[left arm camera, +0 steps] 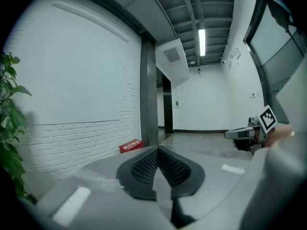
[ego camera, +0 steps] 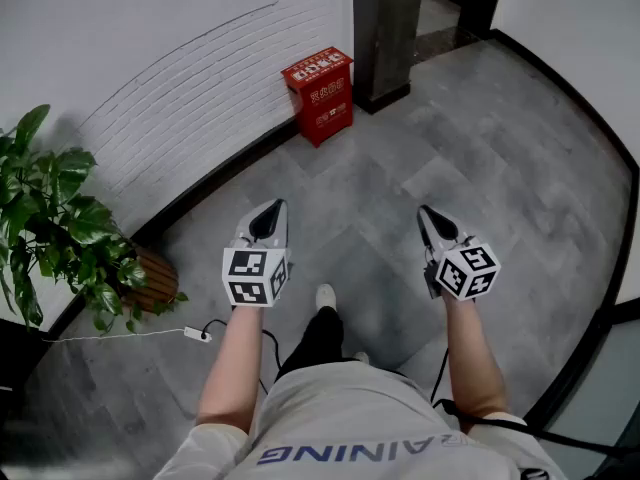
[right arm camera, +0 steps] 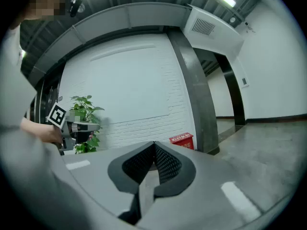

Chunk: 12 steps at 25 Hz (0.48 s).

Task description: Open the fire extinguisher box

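You stand on the grey tiled floor [ego camera: 400, 198] with both forearms held out in front of you. Your left gripper [ego camera: 271, 211] has its jaws pressed together with nothing between them, and it points ahead and slightly down. Your right gripper [ego camera: 430, 216] is the same: jaws closed tip to tip and empty, side by side with the left one and well apart from it. To your left a white plug block [ego camera: 197, 334] on a thin cable lies on the floor, near a leafy plant [ego camera: 60, 218] in a woven pot [ego camera: 155, 278] against the white brick wall [ego camera: 180, 58]. Farther ahead the red fire extinguisher box [ego camera: 320, 93] stands on the floor against that wall, just beside a dark pillar [ego camera: 385, 28]. Its lid looks closed, and both grippers are well short of it
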Each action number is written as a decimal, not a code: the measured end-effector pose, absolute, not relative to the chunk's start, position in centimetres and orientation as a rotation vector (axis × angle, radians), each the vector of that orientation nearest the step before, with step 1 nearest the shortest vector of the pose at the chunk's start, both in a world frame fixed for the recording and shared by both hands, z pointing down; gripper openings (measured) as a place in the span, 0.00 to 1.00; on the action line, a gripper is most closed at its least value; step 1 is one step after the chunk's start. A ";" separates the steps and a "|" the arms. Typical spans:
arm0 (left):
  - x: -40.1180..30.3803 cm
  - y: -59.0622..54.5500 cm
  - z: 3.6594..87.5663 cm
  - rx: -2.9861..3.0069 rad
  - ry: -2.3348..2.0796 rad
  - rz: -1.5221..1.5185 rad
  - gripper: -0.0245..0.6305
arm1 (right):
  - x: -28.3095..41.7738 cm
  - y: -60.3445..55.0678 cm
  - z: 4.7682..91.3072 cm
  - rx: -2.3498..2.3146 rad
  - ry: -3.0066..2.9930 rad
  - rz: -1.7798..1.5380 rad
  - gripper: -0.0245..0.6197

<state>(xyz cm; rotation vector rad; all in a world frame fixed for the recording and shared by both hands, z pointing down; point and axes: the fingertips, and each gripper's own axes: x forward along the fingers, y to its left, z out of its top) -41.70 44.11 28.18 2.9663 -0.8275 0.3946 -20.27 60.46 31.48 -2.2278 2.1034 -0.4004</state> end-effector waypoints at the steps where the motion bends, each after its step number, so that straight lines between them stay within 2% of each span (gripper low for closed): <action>1: -41.1 43.1 28.2 2.969 -0.825 0.382 0.05 | -19.7 59.5 31.8 -2.233 2.103 -0.401 0.05; 12: -31.4 25.6 31.5 2.903 -0.824 0.313 0.05 | -11.4 43.1 32.1 -2.380 2.280 -0.264 0.05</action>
